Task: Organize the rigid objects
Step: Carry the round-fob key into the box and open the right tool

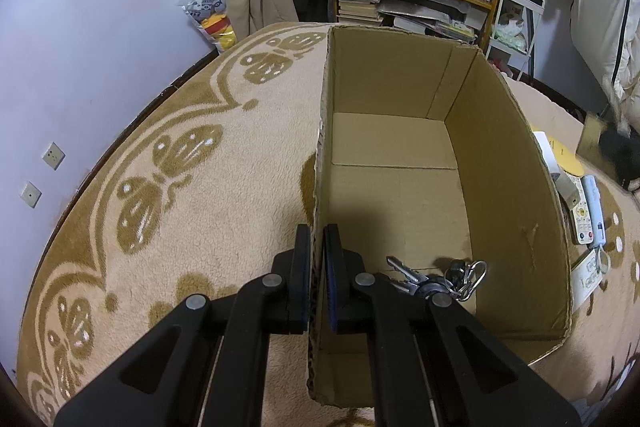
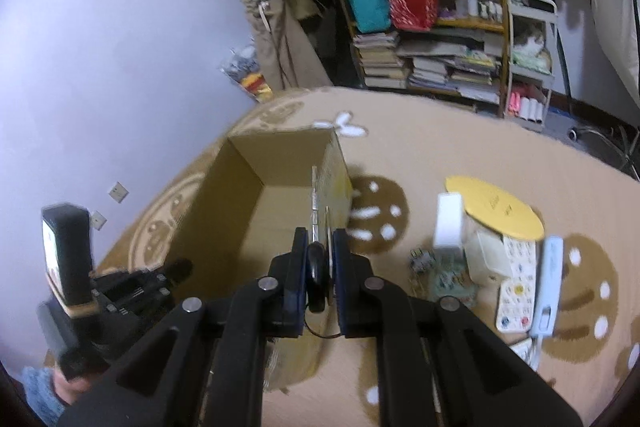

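An open cardboard box (image 1: 500, 155) stands on a beige patterned rug. My left gripper (image 1: 317, 251) is shut on the box's left wall. A bunch of keys (image 1: 436, 277) lies inside the box near its front. The box also shows in the right wrist view (image 2: 240, 195). My right gripper (image 2: 319, 259) is shut on a small black oval object (image 2: 316, 277) with a thin cord, held above the box's right wall. The left gripper shows at the lower left of the right wrist view (image 2: 176, 271).
To the right of the box on the rug lie a yellow disc (image 2: 496, 207), a white box (image 2: 448, 223), a white remote (image 2: 516, 283), a pale blue handset (image 2: 548, 291) and small items. A bookshelf (image 2: 440, 39) and a cart stand behind.
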### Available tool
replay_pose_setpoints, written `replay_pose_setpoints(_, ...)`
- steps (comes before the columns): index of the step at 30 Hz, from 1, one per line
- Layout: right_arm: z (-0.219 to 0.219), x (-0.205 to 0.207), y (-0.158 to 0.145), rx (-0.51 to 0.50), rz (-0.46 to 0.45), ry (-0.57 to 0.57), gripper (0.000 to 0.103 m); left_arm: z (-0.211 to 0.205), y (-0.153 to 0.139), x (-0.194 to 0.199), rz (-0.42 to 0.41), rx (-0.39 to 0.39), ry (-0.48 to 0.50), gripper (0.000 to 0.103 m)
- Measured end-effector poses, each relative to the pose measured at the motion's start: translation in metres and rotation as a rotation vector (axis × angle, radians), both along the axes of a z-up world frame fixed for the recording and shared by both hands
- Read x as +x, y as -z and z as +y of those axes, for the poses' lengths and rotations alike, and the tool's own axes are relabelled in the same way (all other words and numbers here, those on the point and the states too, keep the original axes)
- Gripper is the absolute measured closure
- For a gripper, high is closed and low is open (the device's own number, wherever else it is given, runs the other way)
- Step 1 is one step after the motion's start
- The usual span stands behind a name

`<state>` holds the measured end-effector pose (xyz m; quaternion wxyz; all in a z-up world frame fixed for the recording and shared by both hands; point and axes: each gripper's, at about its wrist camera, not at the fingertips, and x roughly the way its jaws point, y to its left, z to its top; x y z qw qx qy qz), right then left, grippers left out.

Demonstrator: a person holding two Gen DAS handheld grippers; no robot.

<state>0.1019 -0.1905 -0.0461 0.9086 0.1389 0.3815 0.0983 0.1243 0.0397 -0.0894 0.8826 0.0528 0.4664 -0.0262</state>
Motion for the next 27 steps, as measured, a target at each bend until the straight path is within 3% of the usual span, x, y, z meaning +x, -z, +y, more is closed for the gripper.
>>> replay_pose_setpoints(17, 0.041, 0.033, -0.03, 0.058, -0.051, -0.086, 0.09, 0.0, 0.0, 0.0, 0.0, 0.004, 0.001, 0.096)
replay_pose_setpoints(27, 0.074, 0.044, 0.003, 0.012, 0.065, -0.148, 0.09, 0.001, 0.0, 0.001, 0.007, -0.005, -0.001, 0.096)
